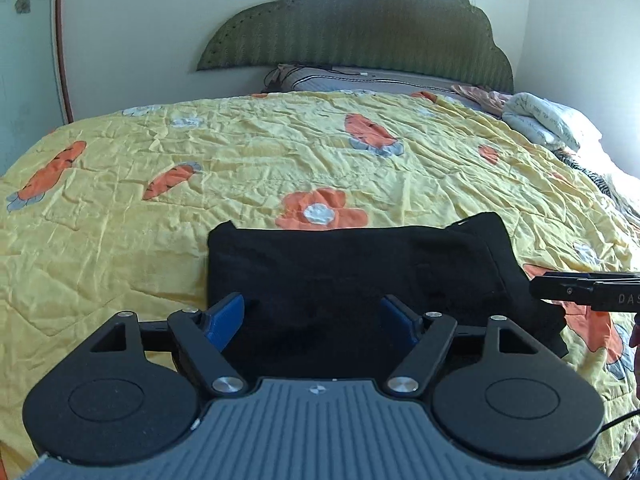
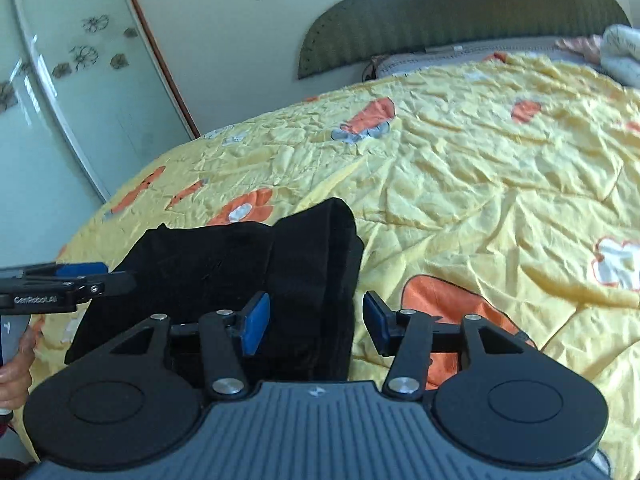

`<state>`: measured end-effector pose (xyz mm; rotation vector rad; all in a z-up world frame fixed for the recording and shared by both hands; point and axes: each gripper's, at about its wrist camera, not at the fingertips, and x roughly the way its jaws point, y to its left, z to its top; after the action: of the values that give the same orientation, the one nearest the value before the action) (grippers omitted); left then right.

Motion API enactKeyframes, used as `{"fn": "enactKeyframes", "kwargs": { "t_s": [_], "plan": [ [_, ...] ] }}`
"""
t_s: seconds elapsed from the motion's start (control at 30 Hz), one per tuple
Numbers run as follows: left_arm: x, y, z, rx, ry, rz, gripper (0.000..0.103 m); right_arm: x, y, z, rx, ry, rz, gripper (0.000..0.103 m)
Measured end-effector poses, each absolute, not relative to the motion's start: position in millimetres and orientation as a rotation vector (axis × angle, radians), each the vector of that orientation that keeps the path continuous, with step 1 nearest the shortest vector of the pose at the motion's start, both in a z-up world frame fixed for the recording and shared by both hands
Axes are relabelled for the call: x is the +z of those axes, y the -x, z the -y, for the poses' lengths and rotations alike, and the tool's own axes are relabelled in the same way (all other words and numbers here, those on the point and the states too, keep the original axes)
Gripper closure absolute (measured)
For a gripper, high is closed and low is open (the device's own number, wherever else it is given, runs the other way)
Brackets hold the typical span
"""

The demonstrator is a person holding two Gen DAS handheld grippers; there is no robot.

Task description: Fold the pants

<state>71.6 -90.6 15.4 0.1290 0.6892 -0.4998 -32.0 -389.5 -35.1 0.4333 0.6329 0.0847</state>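
Black pants (image 1: 352,264) lie folded into a compact pile on the yellow quilt (image 1: 200,184) near the bed's front edge. My left gripper (image 1: 316,320) hovers over the near part of the pile, its blue pads wide apart and nothing pinched between them. In the right wrist view the same pants (image 2: 248,264) lie left of centre. My right gripper (image 2: 316,324) stands open above their right edge, the fabric passing under the gap without either pad pressing on it. Each gripper shows at the other view's edge: the right gripper (image 1: 588,290) and the left gripper (image 2: 68,280).
The quilt with orange carrot and flower prints covers the bed. A green headboard (image 1: 360,28) stands at the far end, with a pillow (image 1: 360,80) and crumpled white and pink bedding (image 1: 548,120) at the far right. A glass wardrobe door (image 2: 60,100) flanks the left side.
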Motion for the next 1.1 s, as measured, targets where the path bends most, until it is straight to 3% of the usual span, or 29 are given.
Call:
{"fn": "enactKeyframes", "kwargs": {
  "t_s": [0.2,0.37,0.47,0.53,0.73,0.9,1.1],
  "plan": [
    [7,-102,39,-0.486,0.011,-0.811,0.021,-66,10,422,0.272,-0.705,-0.685,0.05],
    [-9,-131,22,-0.608,0.225,-0.947,0.021,-76,-17,423,0.376,-0.763,-0.702,0.05],
    [-16,-136,32,-0.649,0.268,-0.988,0.031,-76,-30,416,0.395,-0.75,-0.699,0.059],
    [-18,-133,41,-0.603,0.199,-0.974,0.056,-74,-32,413,0.39,-0.719,-0.699,0.065],
    [-5,-121,49,-0.559,0.107,-0.9,0.073,-67,-24,411,0.362,-0.723,-0.661,0.079],
    [22,-112,49,-0.547,0.091,-0.806,0.083,-40,-27,401,0.382,-0.698,-0.607,0.082],
    [63,-123,33,-0.508,0.062,-0.68,0.084,3,-50,385,0.456,-0.643,-0.53,0.082]
  ]
}}
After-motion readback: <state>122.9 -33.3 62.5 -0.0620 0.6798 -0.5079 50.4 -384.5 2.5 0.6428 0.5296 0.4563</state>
